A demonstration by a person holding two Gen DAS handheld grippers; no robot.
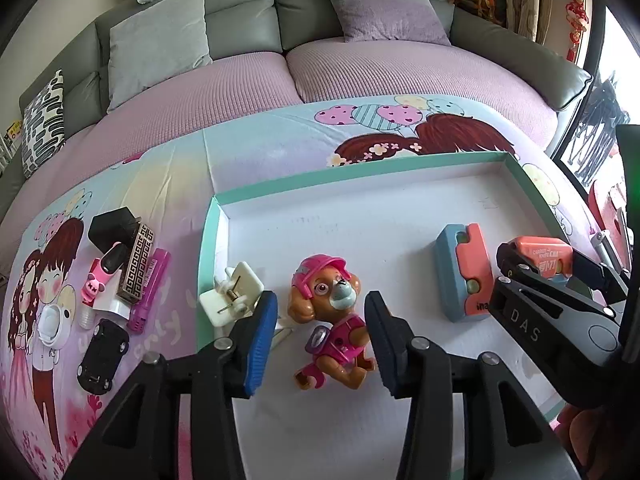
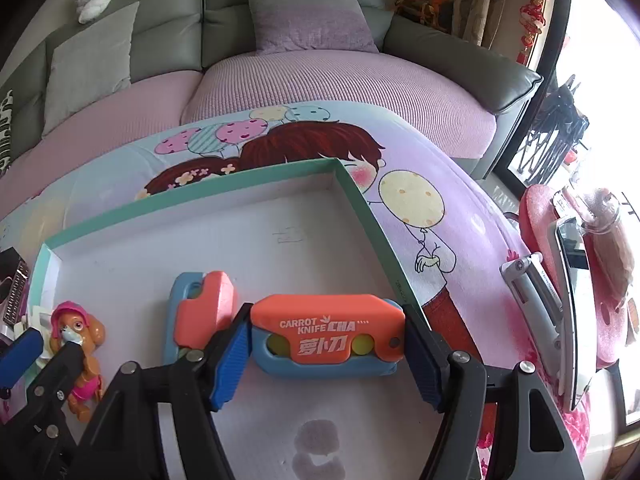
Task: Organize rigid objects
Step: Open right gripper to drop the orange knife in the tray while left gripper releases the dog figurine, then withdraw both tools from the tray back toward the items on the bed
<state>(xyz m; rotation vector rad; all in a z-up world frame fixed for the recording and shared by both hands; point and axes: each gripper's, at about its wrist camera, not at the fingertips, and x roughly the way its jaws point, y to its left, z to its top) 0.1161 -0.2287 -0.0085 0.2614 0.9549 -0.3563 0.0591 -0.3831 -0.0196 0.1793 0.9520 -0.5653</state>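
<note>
- Inside the shallow green-rimmed tray (image 1: 216, 216) on the cartoon-print cloth (image 1: 256, 136), both grippers are low over the white floor, each with one toy in front of it.
- Left gripper (image 1: 322, 316): its jaws stand apart, one on each side of the toy dog (image 1: 328, 320). I see a clear gap between each blue pad and the toy, so nothing is gripped; the dog lies on its back on the tray floor, just beside a white clip (image 1: 232, 292).
- Right gripper (image 2: 328, 344): its jaws are wide and closed on the orange toy knife (image 2: 328, 332), one pad at each short end. The knife sits at or just above the floor (contact underneath cannot be made out), close to the tray's right wall and just beside a second orange-and-blue toy (image 2: 200, 312).
- Step judged in hand: set both toys down inside the tray.
- To do it well, I would let the knife rest flat before opening, keeping it clear of its neighbour and of the wall. The left jaws should lift straight away without nudging the dog or the clip.
- Several items (image 1: 116, 276) lie on the cloth to the left of the tray, unsorted.
</note>
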